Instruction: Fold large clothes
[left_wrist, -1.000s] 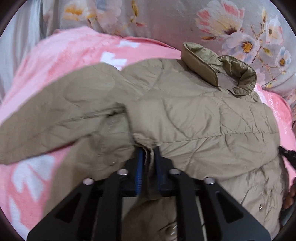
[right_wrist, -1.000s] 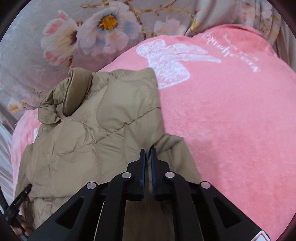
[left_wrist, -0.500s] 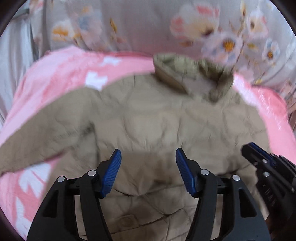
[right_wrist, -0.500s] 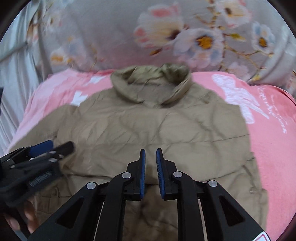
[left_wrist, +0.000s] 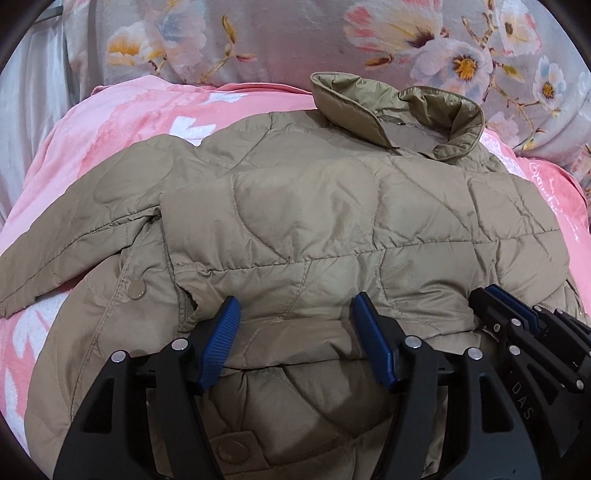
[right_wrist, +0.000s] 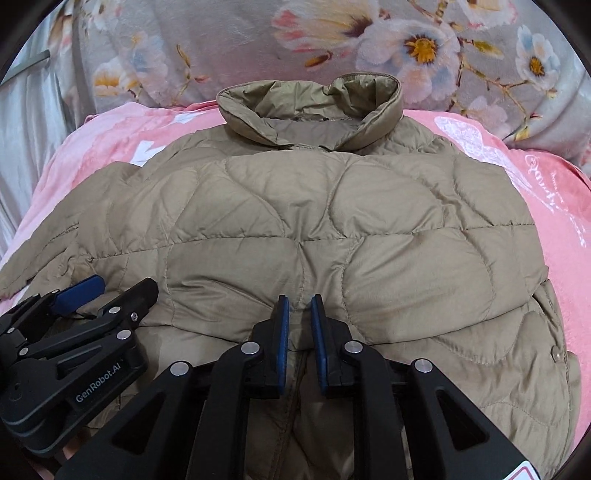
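A tan quilted jacket (left_wrist: 314, 221) lies on the pink blanket (left_wrist: 92, 140), collar (left_wrist: 399, 110) at the far side; it also shows in the right wrist view (right_wrist: 314, 229). A folded-over flap covers the middle, and one sleeve (left_wrist: 66, 236) sticks out to the left. My left gripper (left_wrist: 295, 317) is open, hovering over the flap's near edge, holding nothing. My right gripper (right_wrist: 299, 306) has its jaws a narrow gap apart over the flap's near edge, with no cloth between them. Each gripper shows in the other's view: the right gripper (left_wrist: 517, 317) and the left gripper (right_wrist: 85, 302).
A grey floral cover (right_wrist: 369, 44) rises behind the blanket. Grey cloth (left_wrist: 33, 74) hangs at the far left. Bare pink blanket (right_wrist: 554, 229) lies to the right of the jacket.
Both grippers let go of the jacket edges they had carried over, and drew back. The left opened wide and the right opened slightly. The folded flap now lies flat across the jacket.
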